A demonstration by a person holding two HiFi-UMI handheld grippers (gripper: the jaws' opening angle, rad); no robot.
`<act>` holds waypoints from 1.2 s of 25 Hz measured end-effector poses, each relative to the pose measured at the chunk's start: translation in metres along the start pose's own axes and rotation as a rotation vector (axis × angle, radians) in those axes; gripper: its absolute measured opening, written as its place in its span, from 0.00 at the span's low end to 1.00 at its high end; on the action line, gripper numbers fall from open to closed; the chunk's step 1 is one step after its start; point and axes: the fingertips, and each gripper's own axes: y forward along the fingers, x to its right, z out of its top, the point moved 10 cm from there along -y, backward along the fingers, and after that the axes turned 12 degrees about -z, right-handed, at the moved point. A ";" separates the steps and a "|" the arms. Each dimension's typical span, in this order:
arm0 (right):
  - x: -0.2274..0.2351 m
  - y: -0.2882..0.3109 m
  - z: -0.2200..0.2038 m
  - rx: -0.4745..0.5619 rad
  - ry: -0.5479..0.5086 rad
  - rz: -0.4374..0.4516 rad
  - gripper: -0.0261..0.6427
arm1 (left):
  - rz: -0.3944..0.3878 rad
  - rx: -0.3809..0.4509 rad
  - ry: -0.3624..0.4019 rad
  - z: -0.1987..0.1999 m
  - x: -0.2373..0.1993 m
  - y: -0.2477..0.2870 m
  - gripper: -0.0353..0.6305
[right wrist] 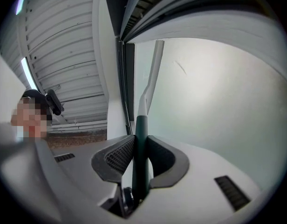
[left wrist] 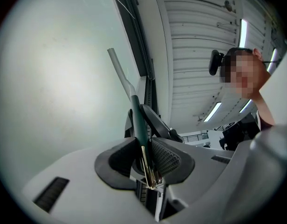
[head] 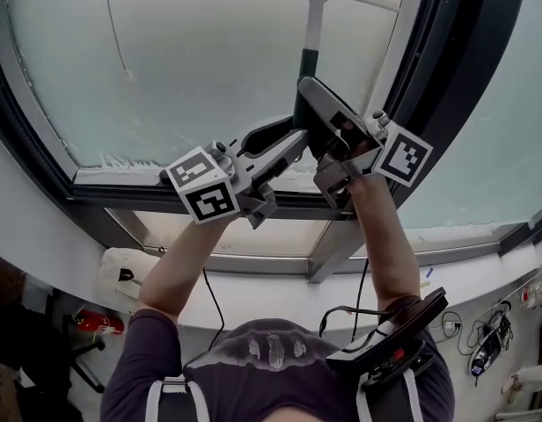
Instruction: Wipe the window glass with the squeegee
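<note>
The squeegee [head: 312, 16] has a white T-shaped blade up against the frosted window glass [head: 209, 51] and a dark green handle [head: 306, 64]. Both grippers clamp that handle from below. My right gripper [head: 310, 93] is shut on the handle higher up, and my left gripper [head: 293, 137] is shut on its lower end. In the left gripper view the green handle [left wrist: 139, 122] runs between the jaws of the left gripper [left wrist: 143, 148], its metal end piece [left wrist: 149, 169] showing. In the right gripper view the handle [right wrist: 142, 139] stands upright in the right gripper [right wrist: 140, 149], and the white neck [right wrist: 150, 78] rises along the glass.
A dark window frame [head: 148, 199] borders the pane below and a thick mullion [head: 447, 69] on the right. A thin cord [head: 113, 25] hangs over the glass at left. Below the sill are cables [head: 491, 337], a white object [head: 121, 271] and a red item [head: 99, 322].
</note>
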 end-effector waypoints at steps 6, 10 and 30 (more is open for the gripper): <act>0.001 -0.003 0.002 0.054 -0.017 -0.036 0.17 | -0.018 0.042 -0.098 -0.003 -0.010 0.006 0.19; 0.004 -0.005 -0.001 0.052 -0.028 -0.072 0.17 | 0.002 0.037 -0.153 -0.007 -0.013 0.006 0.18; 0.024 -0.038 -0.034 0.029 0.048 -0.092 0.18 | 0.052 0.024 -0.294 -0.053 -0.006 -0.006 0.18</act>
